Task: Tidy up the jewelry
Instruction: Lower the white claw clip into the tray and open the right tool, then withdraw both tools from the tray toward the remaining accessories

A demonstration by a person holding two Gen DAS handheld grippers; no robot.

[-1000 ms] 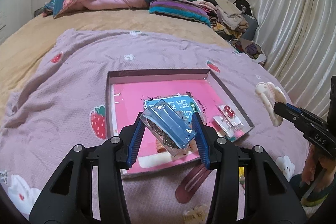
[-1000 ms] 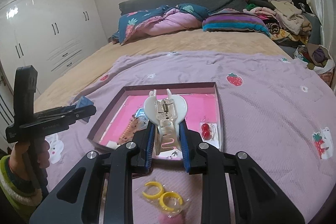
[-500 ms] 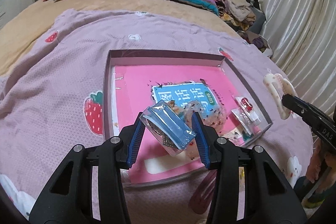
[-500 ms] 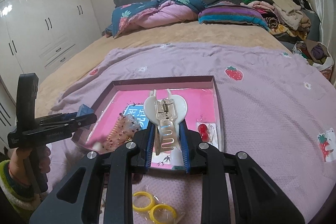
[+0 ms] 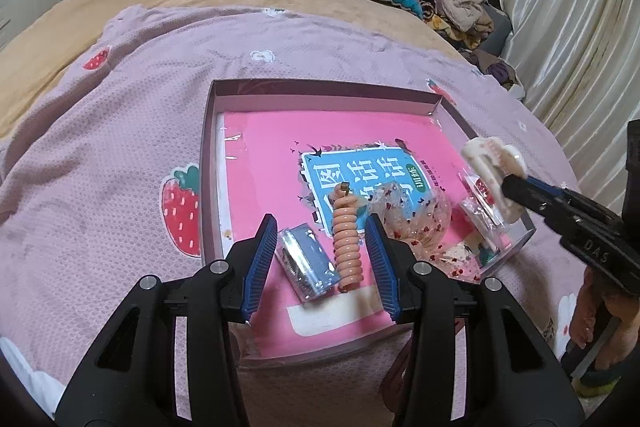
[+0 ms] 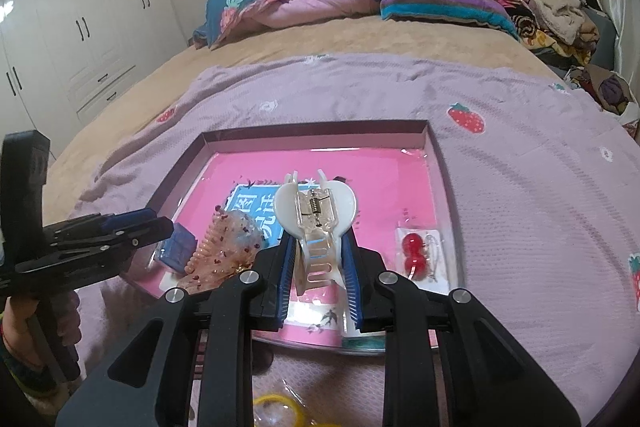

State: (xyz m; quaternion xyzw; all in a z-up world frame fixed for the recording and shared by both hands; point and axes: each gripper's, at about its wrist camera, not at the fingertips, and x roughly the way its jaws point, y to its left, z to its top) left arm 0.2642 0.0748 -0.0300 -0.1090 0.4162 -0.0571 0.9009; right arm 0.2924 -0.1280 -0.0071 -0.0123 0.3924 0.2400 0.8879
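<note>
One "DAS" mark, right claw (image 5: 510,187)

Far half of tray (image 5: 320,87) bare; near half w/ packets, spiral hair tie (image 5: 347,231).

A bed (image 6: 360,39) with a tan sheet carries everything. A lilac strawberry-print blanket (image 5: 120,131) is spread over its near part. A shallow tray (image 5: 320,87) sits on the blanket. Beyond the tray, at the head of the bed, lie a rumpled pink-and-navy quilt (image 6: 304,1) and a striped pillow (image 6: 440,5). Nearer than the tray, yellow rings in a clear bag (image 6: 276,407) rest on the blanket.
</note>
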